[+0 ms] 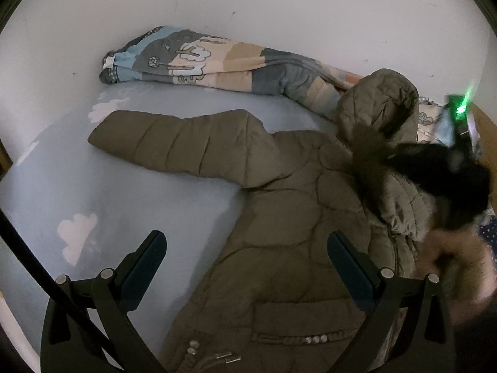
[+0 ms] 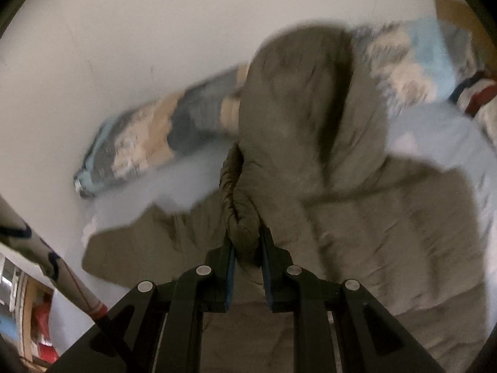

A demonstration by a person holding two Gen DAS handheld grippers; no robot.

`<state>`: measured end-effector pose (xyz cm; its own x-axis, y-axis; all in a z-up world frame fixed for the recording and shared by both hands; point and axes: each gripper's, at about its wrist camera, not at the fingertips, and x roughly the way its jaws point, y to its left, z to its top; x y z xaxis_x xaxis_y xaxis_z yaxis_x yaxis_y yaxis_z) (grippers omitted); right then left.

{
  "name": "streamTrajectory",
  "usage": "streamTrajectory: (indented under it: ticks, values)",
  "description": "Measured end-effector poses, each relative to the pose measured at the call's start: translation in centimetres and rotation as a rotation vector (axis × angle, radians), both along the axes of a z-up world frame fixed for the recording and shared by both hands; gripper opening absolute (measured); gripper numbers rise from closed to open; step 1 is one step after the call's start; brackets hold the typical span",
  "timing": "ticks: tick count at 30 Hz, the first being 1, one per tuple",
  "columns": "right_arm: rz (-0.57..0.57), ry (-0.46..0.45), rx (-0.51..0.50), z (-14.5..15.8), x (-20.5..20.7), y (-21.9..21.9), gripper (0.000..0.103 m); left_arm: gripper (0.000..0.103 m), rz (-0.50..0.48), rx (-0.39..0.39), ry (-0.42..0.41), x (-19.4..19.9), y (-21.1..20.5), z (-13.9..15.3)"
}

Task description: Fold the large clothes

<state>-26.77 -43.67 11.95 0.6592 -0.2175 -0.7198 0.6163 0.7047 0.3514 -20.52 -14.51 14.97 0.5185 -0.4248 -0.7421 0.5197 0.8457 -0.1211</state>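
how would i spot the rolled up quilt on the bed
Start at the white wall behind the bed. Along its foot lies a long rolled quilt, beyond the olive puffer jacket. Only the quilt has patchwork blue, grey and beige blocks with white cartoon trees.

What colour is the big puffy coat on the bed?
Olive green. The puffy coat shows best in the left wrist view, spread on the light blue sheet.

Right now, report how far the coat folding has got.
Done: the olive coat lies spread on the blue sheet, front up. In hand: the right gripper has its jaws shut on a bunched cuff of one sleeve, carrying it over the body. Left: the other sleeve lies stretched out flat, the hood is unfolded, and the left gripper hangs open, holding nothing.
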Motion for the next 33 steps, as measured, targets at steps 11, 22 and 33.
streamTrajectory:
  ticks: [11,22,33]
  values:
    - [0.108,0.089,0.112,-8.3,4.5,2.5,0.038,0.103,-0.01,0.007,0.027,0.6,-0.6,-0.7]
    - [0.019,-0.017,0.028,-2.6,-6.7,-6.0,0.062,0.103,-0.065,0.008,0.049,0.9,-4.0,-1.3]
    - [-0.298,0.16,0.089,-8.6,-17.1,-20.6,0.053,0.103,-0.198,0.1,0.007,2.3,-17.3,-3.6]
